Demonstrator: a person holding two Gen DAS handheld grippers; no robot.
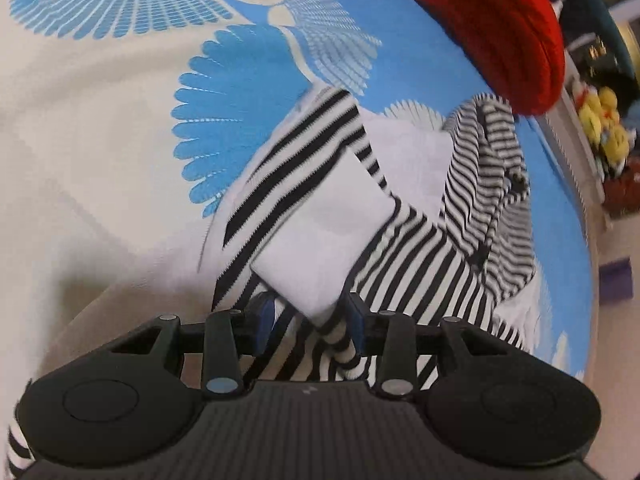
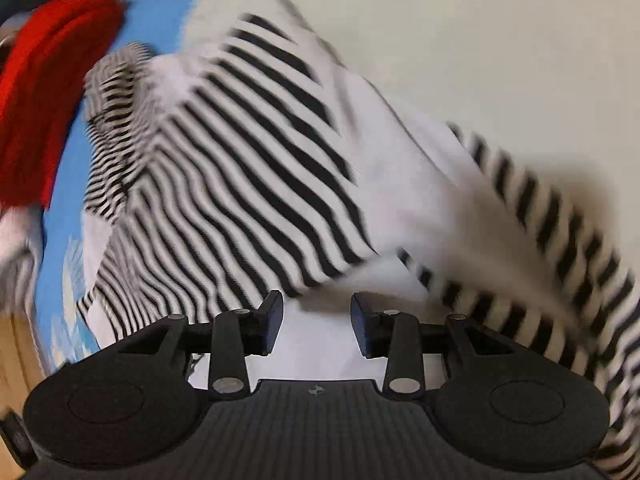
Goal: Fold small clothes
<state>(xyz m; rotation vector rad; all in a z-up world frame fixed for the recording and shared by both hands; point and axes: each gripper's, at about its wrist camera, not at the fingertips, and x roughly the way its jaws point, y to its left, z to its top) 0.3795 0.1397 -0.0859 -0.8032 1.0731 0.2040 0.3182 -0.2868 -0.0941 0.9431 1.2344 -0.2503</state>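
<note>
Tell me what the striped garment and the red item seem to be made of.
Striped garment: looks like soft cotton-type jersey, matte; it creases and drapes limply, with a plain white cuff.
Red item: apparently a chunky rib knit, maybe wool or acrylic; raised ridges show, no sheen.

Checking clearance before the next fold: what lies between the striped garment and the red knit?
In the left wrist view, only a strip of blue-printed cloth separates the striped garment from the red knit.
</note>
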